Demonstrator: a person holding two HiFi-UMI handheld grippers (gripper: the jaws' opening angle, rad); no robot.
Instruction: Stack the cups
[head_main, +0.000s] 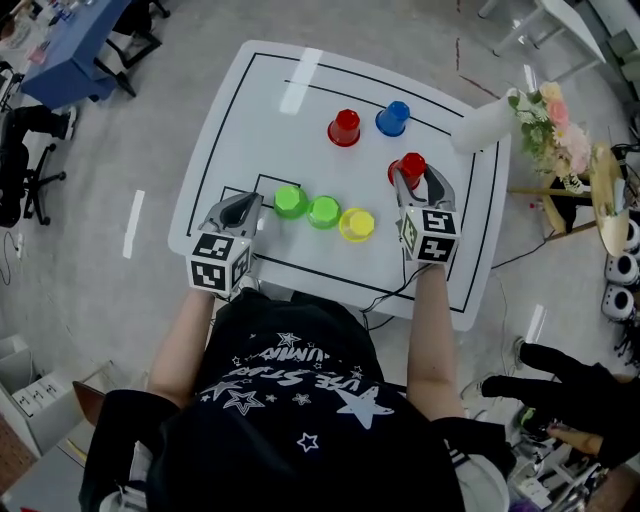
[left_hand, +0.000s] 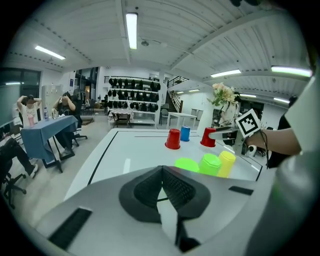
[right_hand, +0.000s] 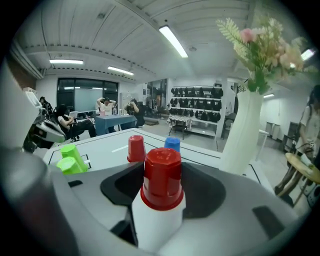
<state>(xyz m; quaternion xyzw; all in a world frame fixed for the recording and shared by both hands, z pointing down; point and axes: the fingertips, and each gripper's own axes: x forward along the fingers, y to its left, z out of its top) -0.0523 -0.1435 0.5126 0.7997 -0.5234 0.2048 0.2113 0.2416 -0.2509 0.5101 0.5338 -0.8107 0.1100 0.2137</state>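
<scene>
Six upturned cups stand on the white table (head_main: 250, 120). At the back are a red cup (head_main: 344, 127) and a blue cup (head_main: 392, 118). Near the front a green cup (head_main: 290, 202), a second green cup (head_main: 323, 211) and a yellow cup (head_main: 356, 224) form a row. My right gripper (head_main: 418, 182) is shut on another red cup (right_hand: 162, 175), which stands on the table between its pads. My left gripper (head_main: 250, 204) is shut and empty, just left of the green cups; in the left gripper view its pads (left_hand: 150, 190) meet.
A white vase (head_main: 485, 125) with flowers (head_main: 550, 120) stands at the table's back right corner, close beside the right gripper. Black lines mark the tabletop. Chairs and a blue table (head_main: 70, 50) stand off to the far left, and another person's gloved hand (head_main: 560, 385) is at the lower right.
</scene>
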